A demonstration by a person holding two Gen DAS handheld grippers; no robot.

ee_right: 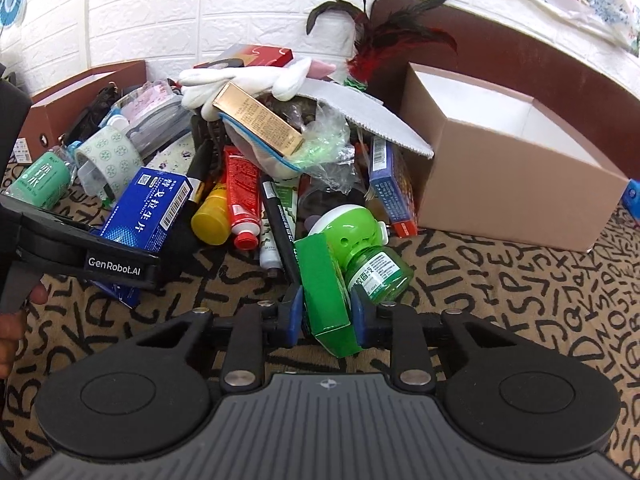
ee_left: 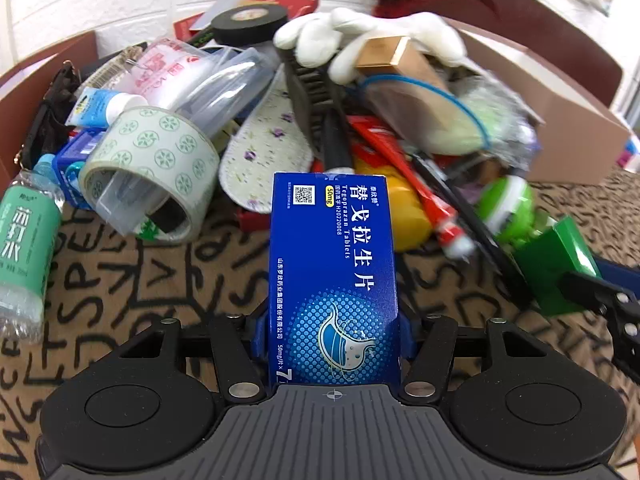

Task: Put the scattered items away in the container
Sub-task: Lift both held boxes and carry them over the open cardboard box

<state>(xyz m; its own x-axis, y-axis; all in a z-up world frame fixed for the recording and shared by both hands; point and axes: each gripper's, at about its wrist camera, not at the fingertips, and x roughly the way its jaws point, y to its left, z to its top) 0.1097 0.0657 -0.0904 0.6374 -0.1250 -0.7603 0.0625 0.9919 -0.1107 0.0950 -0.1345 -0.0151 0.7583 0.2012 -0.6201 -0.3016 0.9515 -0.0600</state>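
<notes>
My left gripper (ee_left: 332, 328) is shut on a blue tablet box (ee_left: 334, 264), held in front of the pile; both also show in the right wrist view, the gripper (ee_right: 96, 256) at left with the blue box (ee_right: 148, 212). My right gripper (ee_right: 326, 312) is shut on a small green box (ee_right: 324, 288), which also shows in the left wrist view (ee_left: 556, 264). A green mosquito-liquid bottle (ee_right: 368, 252) lies touching the green box. The open cardboard box (ee_right: 512, 168) stands at the right, empty inside as far as I see.
A heap lies on the letter-patterned cloth (ee_right: 520, 300): tape roll (ee_left: 152, 168), green water bottle (ee_left: 24, 248), white glove (ee_left: 360, 40), gold box (ee_right: 260, 120), red tube (ee_right: 240, 192), yellow bottle (ee_right: 212, 216), black marker (ee_right: 280, 224), feather duster (ee_right: 380, 40). A brown wall (ee_right: 520, 52) runs behind.
</notes>
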